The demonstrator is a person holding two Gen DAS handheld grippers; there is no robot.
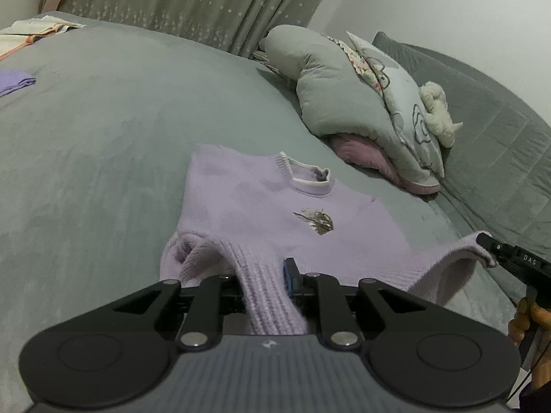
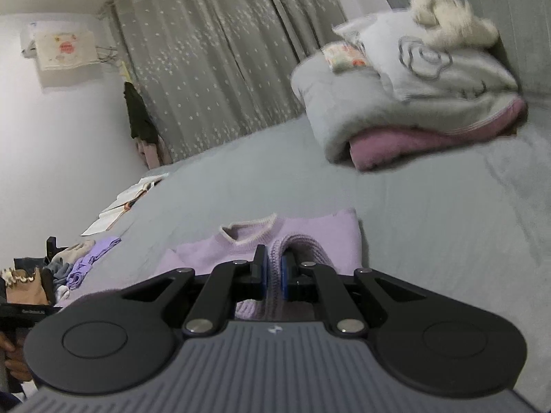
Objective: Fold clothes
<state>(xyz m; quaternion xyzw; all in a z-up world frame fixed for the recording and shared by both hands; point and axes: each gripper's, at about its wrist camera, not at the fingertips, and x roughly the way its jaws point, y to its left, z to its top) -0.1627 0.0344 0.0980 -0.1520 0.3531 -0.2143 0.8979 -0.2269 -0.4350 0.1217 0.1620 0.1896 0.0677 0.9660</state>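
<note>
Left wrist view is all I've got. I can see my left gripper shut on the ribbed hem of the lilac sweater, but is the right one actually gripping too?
Observer: Yes. In the right wrist view the right gripper is shut on the lilac sweater, with a ribbed fold pinched between its blue pads.
Operator: What's off to my left that I can't see?
Observer: A pile of loose clothes lies at the bed's near left edge.
Operator: Anything on the wall?
Observer: A covered air conditioner hangs high beside the curtain.
</note>
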